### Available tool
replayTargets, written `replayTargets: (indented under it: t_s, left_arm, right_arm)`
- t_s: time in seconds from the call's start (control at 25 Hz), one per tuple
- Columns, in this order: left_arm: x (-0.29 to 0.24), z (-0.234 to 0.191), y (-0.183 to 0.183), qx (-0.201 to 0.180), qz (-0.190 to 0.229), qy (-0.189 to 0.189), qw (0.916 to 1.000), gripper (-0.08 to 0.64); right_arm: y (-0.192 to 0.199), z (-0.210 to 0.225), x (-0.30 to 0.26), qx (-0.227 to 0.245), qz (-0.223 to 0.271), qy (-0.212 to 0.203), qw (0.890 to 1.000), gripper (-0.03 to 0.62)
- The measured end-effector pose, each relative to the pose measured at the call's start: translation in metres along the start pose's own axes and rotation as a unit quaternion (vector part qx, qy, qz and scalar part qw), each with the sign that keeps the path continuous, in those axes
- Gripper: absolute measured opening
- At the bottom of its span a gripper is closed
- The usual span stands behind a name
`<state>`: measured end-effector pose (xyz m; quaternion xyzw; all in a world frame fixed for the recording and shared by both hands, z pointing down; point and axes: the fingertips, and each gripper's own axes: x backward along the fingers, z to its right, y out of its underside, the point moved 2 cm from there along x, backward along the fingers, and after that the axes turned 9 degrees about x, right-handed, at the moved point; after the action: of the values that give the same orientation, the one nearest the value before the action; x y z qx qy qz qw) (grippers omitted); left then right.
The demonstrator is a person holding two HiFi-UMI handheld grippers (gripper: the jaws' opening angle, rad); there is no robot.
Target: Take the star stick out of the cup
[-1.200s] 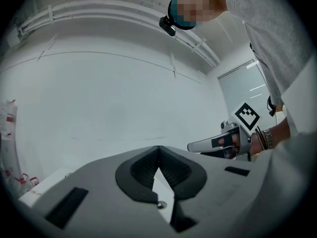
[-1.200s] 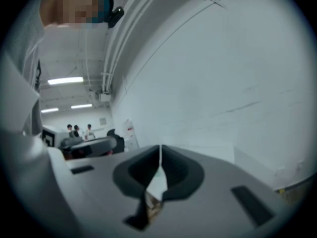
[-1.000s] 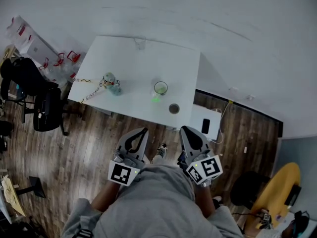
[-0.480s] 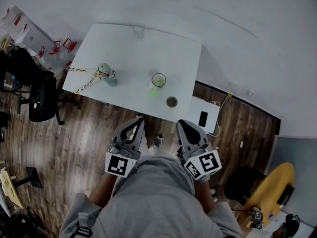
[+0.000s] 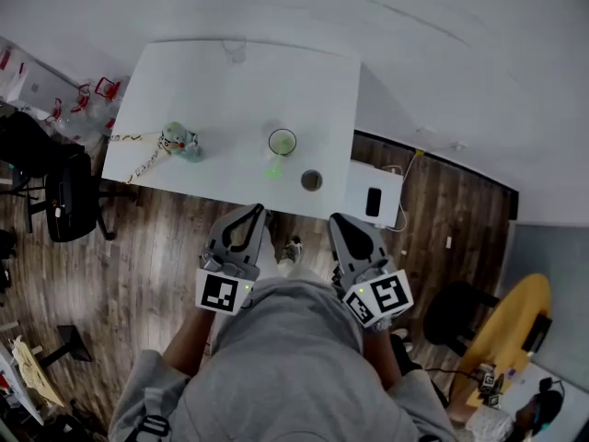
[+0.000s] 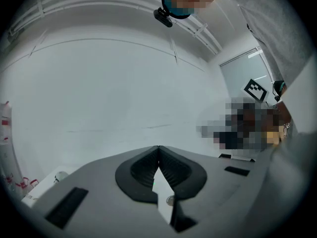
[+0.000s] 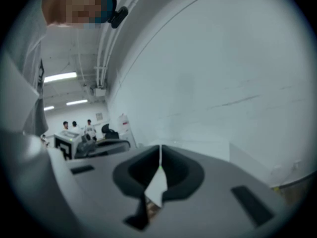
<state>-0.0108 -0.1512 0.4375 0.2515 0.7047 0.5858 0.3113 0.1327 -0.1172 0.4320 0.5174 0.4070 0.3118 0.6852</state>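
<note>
A clear cup [image 5: 282, 142] stands near the middle of the white table [image 5: 212, 81]. A green glint [image 5: 273, 169] lies just in front of it; the star stick itself is too small to make out. My left gripper [image 5: 252, 210] and right gripper [image 5: 340, 219] hang side by side over the wooden floor at the table's near edge, well short of the cup. Both are shut with nothing between the jaws. In the left gripper view the left gripper [image 6: 158, 147] points almost level at a white wall, and so does the right gripper [image 7: 160, 147] in the right gripper view.
A small dark round object [image 5: 311, 180] sits near the table's front right corner. A small figure [image 5: 178, 142] with a patterned strap lies to the left. A white box [image 5: 389, 184] with a phone [image 5: 373, 202] stands right of the table. A black chair [image 5: 69, 201] is at the left.
Both grippers have come closer to the table's near edge, still shut. The table and cup sit further left and higher in the head view.
</note>
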Motion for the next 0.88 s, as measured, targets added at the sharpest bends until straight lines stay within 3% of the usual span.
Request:
replayTargets:
  t_s: [0.16, 0.32, 0.88]
  left_arm:
    - [-0.014, -0.007, 0.004, -0.004, -0.011, 0.015, 0.9998, 0.035]
    - [-0.029, -0.013, 0.007, -0.044, -0.017, 0.042, 0.998, 0.035]
    - [-0.067, -0.026, 0.032, -0.098, -0.077, 0.094, 0.9878, 0.041]
  right_arm:
    - [0.001, 0.006, -0.01, -0.005, -0.011, 0.012, 1.0, 0.037]
    - [0.002, 0.009, -0.022, -0.012, -0.016, 0.022, 1.0, 0.037]
    - [0.007, 0.022, -0.046, -0.039, -0.031, 0.063, 0.997, 0.036]
